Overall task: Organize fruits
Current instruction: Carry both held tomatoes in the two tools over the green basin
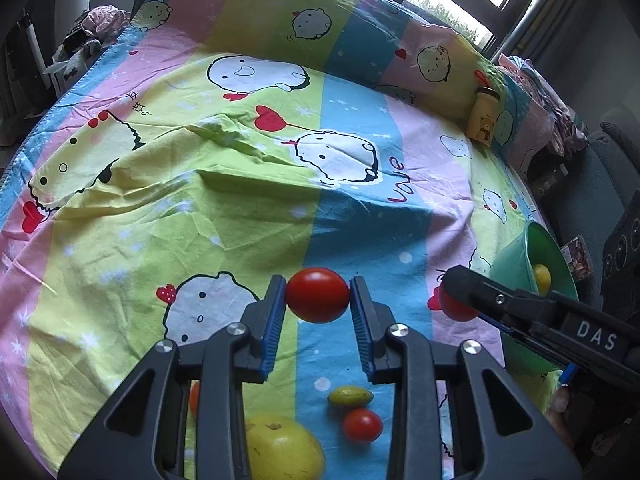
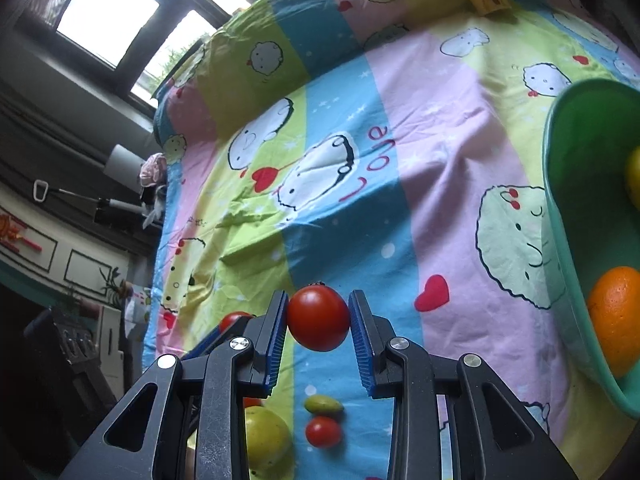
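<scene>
Showing two handheld grippers over a bed, each w/ a red tomato pinched btwn blue-padded jaws.

Left wrist view: left gripper [image 1: 318,300], lower centre; jaws pressed against both sides of the left-held tomato [image 1: 317,295], which hangs clear of the cartoon bedsheet [image 1: 168,208]. Right gripper [image 1: 460,292] enters from lower right, lettered "DAS"; a second red fruit shows partly behind its tip. Green bowl [image 1: 514,264] sits tilted at right edge of frame, just behind that gripper, w/ a yellow fruit [image 1: 542,276] inside. Bottom of frame, on the sheet btwn the jaw arms: large yellow-green fruit [image 1: 280,448], small olive-yellow tomato [image 1: 350,396] and small red tomato [image 1: 362,425], the last two touching or nearly so. Yellow bear-print cup [image 1: 485,118] stands at upper right against the pillow [image 1: 360,20].

Right wrist view: right gripper, lower centre; jaws pinching the right-held tomato [image 2: 319,317], off the sheet. Tip of left gripper w/ its tomato peeks at lower left of frame. Green bowl at right edge, open side toward camera, holding an orange [image 2: 616,316] and a yellow fruit, partly cut off by the frame. Windows [image 2: 108,20] at upper left.
</scene>
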Tool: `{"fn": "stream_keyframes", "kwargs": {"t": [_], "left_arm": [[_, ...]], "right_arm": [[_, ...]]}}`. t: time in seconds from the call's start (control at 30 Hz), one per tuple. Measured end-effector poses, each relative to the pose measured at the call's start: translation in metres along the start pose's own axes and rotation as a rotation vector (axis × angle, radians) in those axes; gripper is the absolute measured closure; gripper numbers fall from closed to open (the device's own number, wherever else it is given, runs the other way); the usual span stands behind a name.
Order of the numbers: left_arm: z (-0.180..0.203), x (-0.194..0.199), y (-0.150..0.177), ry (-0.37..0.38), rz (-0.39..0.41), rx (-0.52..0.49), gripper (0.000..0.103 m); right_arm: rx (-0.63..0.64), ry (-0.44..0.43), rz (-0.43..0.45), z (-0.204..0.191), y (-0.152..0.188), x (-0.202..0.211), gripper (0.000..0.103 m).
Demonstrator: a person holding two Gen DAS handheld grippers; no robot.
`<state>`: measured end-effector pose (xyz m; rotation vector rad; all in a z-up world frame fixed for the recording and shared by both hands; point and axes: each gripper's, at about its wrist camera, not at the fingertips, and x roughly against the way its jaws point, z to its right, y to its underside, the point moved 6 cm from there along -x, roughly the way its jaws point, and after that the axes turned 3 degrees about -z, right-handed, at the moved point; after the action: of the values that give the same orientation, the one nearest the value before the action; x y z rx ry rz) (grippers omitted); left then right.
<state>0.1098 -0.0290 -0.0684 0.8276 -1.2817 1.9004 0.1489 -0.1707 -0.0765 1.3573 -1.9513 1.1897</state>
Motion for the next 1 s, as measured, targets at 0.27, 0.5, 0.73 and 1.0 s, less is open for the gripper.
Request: {"fn": "stream_keyframes", "kwargs": {"t": [0.27, 0.5, 0.73, 1.0], "left_arm": [[0.009, 0.003, 0.004, 0.017, 0.005, -0.022, 0.071], [0.013, 0.005, 0.005, 0.027, 0.009, -0.029, 0.071], [0.018, 0.007, 0.004, 0.044, 0.015, -0.04, 0.071], [0.025, 0.005, 0.006, 0.042, 0.009, -0.062, 0.071]], "right_arm": [[-0.011, -0.01, 0.019, 0.005, 0.001, 0.007, 0.07], [-0.017, -0.019, 0.035, 0.009, 0.001, 0.014, 0.07], [-0.027, -0.032, 0.063, 0.015, -0.001, 0.024, 0.07], [-0.04, -0.035, 0.071, 0.019, -0.002, 0.028, 0.07]]}}
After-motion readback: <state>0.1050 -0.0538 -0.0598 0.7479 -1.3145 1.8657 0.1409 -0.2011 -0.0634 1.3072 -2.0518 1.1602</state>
